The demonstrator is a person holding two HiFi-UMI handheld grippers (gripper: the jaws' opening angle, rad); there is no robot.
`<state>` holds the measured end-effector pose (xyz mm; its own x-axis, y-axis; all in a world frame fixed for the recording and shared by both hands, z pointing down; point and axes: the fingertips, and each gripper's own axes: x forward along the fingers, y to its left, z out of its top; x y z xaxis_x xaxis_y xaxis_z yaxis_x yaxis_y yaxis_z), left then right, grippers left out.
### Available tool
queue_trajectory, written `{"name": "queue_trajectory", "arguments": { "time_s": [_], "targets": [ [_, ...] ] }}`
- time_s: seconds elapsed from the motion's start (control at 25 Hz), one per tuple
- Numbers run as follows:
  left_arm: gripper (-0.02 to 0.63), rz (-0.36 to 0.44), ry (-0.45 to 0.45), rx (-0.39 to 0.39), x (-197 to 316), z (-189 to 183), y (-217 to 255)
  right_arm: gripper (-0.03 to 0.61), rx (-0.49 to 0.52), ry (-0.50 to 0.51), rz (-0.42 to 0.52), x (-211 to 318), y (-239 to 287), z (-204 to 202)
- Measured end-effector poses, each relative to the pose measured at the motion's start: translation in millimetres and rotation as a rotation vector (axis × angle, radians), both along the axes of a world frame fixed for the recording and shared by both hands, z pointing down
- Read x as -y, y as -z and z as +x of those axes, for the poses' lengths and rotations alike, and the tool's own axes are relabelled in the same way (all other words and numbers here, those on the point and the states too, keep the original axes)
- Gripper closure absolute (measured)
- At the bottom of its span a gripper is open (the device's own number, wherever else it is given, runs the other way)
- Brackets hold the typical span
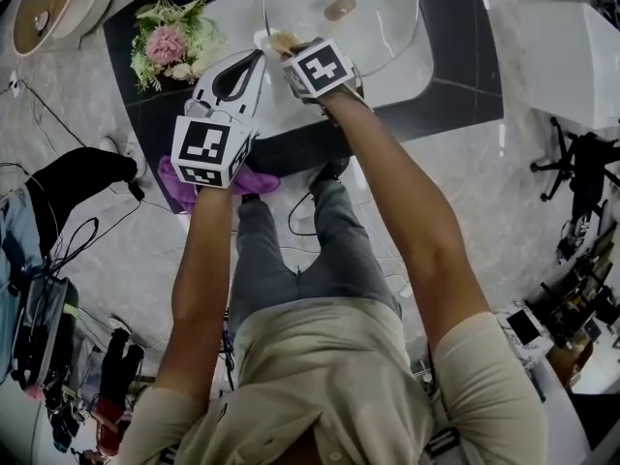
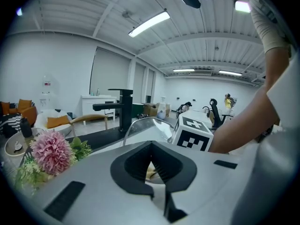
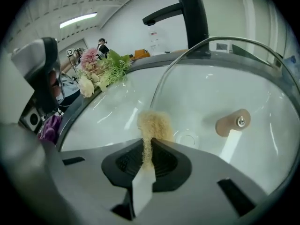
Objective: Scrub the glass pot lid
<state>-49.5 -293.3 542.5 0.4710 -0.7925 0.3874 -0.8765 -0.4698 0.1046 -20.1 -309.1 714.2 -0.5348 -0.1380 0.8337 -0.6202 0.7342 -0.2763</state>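
From the head view, the glass pot lid (image 1: 383, 29) lies in the white sink (image 1: 412, 83) set in the dark counter (image 1: 457, 61). Its round outline is almost full toward the camera, so the broad face looks upward, with the knob (image 1: 339, 9) near the middle. Both forearms reach straight forward from the body. The right arm (image 1: 407, 211) is further out over the basin, and the left arm (image 1: 199, 279) ends at the counter's near edge. The right claw (image 1: 294, 54) pinches a tan sponge (image 1: 282, 41) at the lid's near-left rim. The left claw (image 1: 261, 58) lies just beside it, pointing much the same way, with a purple cloth (image 1: 179, 184) beside its marker cube and flowers (image 1: 172, 48) to its left. In the left gripper view the left claw (image 2: 151, 144) is held level, its pads pressed together at the far tips with nothing seen caught between them. The lid's rim (image 2: 140, 122) arches just beyond, in front of a black faucet (image 2: 123, 108). In the right gripper view the right claw (image 3: 147, 144) is clamped on the sponge (image 3: 153, 124), whose tuft presses against the glass (image 3: 211, 93). The rim sweeps up before the faucet's base. The wooden knob (image 3: 232, 122) lies slantwise, with a screw at its right end. The left claw (image 3: 40, 64) stands at the far left, apart from the lid.
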Motion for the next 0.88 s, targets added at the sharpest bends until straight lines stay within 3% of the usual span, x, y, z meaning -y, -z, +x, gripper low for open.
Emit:
{"name": "queue_trajectory", "arguments": {
  "time_s": [0.24,0.48,0.72,0.88],
  "targets": [
    [0.600,0.005,0.006,-0.013,0,2,4,0.538,0.024,-0.018,-0.040,-1,1,15],
    [0.600,0.003,0.010,-0.011,0,4,3,0.538,0.053,-0.098,-0.106,8,-3,44],
    [0.600,0.009,0.002,-0.011,2,12,6,0.538,0.056,-0.237,-0.132,33,-3,109],
    [0.600,0.012,-0.007,-0.011,1,20,7,0.538,0.041,-0.392,-0.102,59,3,171]
  ]
}}
